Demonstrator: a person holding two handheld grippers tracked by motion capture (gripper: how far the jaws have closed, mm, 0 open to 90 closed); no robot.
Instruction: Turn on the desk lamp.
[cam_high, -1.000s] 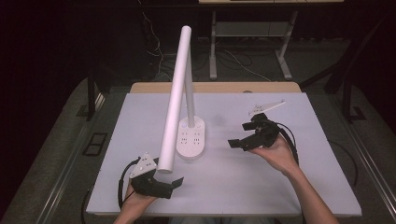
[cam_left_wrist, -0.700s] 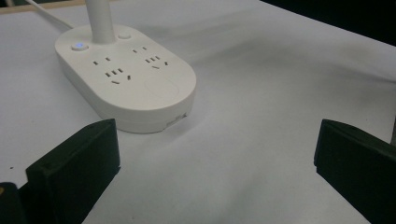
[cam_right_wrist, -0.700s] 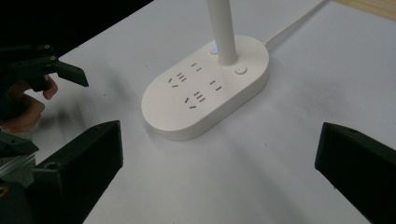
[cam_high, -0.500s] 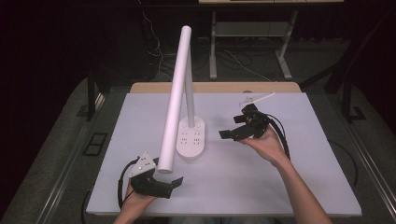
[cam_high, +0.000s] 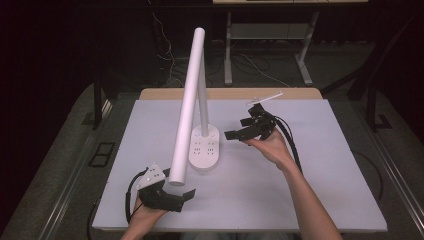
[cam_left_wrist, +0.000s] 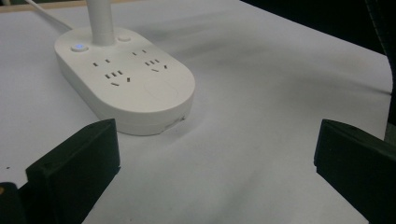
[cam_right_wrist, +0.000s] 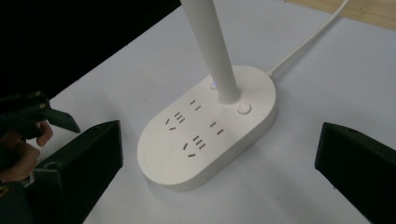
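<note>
A white desk lamp stands mid-table on an oval base with socket slots; its long tube head slants down toward the front left. My left gripper rests near the front left edge, under the tube's tip, open and holding nothing. In the left gripper view the base lies ahead and to the left of the open gripper, with a lit blue button. My right gripper hovers open just right of the base, empty. In the right gripper view the base sits between the spread jaws.
The white table top has a wooden strip along its far edge. The lamp's white cable runs off behind the base. A round white button sits beside the lamp's stem. Metal desk legs stand beyond the table.
My right gripper has moved left toward the lamp base, staying open. The left gripper and the lamp have not moved.
</note>
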